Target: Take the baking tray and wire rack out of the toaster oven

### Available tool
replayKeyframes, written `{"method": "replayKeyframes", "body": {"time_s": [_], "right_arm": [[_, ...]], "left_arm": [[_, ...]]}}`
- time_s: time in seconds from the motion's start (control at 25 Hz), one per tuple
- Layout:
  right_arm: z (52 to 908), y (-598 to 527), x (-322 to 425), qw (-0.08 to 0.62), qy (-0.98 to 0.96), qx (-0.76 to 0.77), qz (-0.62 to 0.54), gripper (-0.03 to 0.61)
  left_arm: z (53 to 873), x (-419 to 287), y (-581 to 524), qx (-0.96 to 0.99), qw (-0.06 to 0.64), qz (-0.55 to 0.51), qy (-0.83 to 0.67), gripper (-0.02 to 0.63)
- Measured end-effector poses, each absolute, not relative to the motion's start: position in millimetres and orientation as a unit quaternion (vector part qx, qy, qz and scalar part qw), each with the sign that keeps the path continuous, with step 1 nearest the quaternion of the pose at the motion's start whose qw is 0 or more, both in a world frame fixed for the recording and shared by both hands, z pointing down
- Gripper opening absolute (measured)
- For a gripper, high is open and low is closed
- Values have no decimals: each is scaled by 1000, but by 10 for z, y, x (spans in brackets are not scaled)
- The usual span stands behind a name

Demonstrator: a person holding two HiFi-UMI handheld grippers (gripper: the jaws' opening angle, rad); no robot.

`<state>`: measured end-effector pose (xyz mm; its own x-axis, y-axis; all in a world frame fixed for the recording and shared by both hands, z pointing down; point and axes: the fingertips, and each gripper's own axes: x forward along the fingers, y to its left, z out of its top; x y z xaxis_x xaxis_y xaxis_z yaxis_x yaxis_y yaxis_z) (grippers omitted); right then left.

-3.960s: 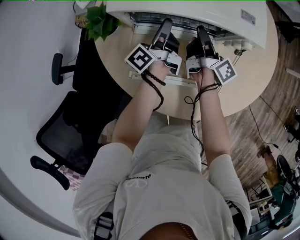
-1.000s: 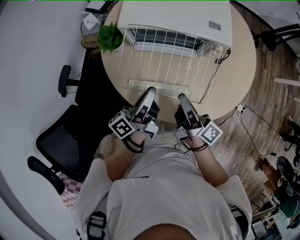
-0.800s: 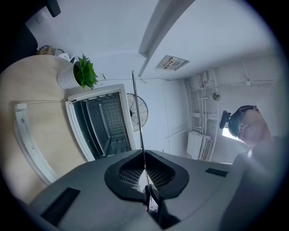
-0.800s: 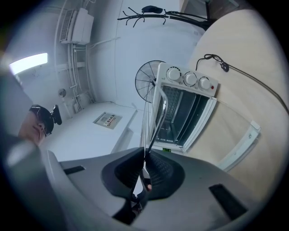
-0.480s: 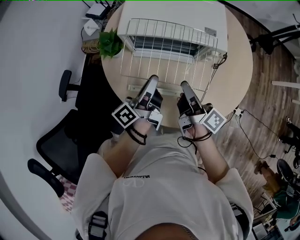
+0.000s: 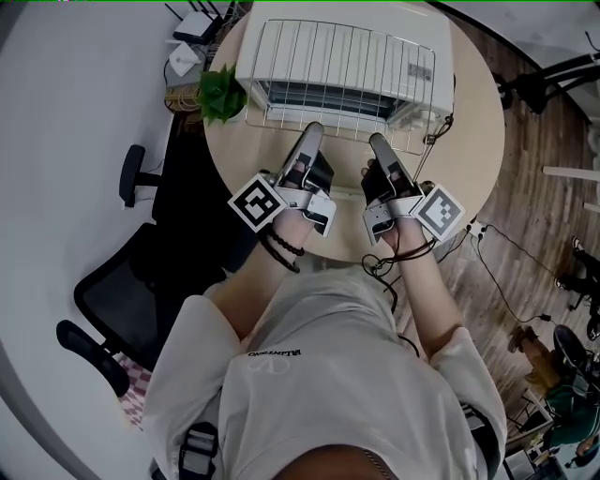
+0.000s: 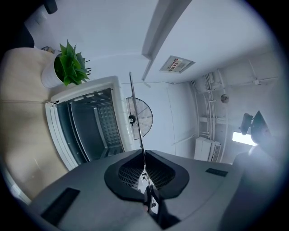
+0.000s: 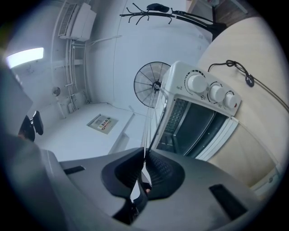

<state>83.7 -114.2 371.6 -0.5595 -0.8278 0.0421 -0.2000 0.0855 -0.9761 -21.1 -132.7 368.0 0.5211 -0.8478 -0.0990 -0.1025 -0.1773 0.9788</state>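
Observation:
A wire rack (image 6: 342, 66) hangs level over the white toaster oven (image 6: 375, 9), held by its near edge. My left gripper (image 6: 312, 131) is shut on that edge left of middle. My right gripper (image 6: 378, 142) is shut on it right of middle. In the left gripper view the rack (image 7: 137, 117) shows edge-on as a thin wire clamped in my left gripper (image 7: 143, 155). Beyond it the oven (image 7: 86, 124) stands with its door down and its cavity dark. The right gripper view shows the rack (image 8: 147, 128) pinched in my right gripper (image 8: 145, 158), with the oven (image 8: 198, 113) behind. I see no baking tray.
The oven sits on a round wooden table (image 6: 473, 122). A potted plant (image 6: 220, 86) stands at the oven's left corner. A black cable (image 8: 246, 79) lies on the table by the oven's knobs. An office chair (image 6: 131, 291) is to my left. A standing fan (image 8: 151, 83) is beyond the oven.
Both grippers have carried the rack away from me and upward. A second ago it lay over the table in front of the oven; now it covers the oven's top.

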Motion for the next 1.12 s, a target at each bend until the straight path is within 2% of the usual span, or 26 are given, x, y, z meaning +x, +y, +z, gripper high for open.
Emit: {"method": "replayKeyframes", "body": {"time_s": [1.12], "right_arm": [[3778,-1706,987,292,639,-406,-584,14]], "left_arm": [[3747,-73,-1881,667,551,-335,-372,15]]}}
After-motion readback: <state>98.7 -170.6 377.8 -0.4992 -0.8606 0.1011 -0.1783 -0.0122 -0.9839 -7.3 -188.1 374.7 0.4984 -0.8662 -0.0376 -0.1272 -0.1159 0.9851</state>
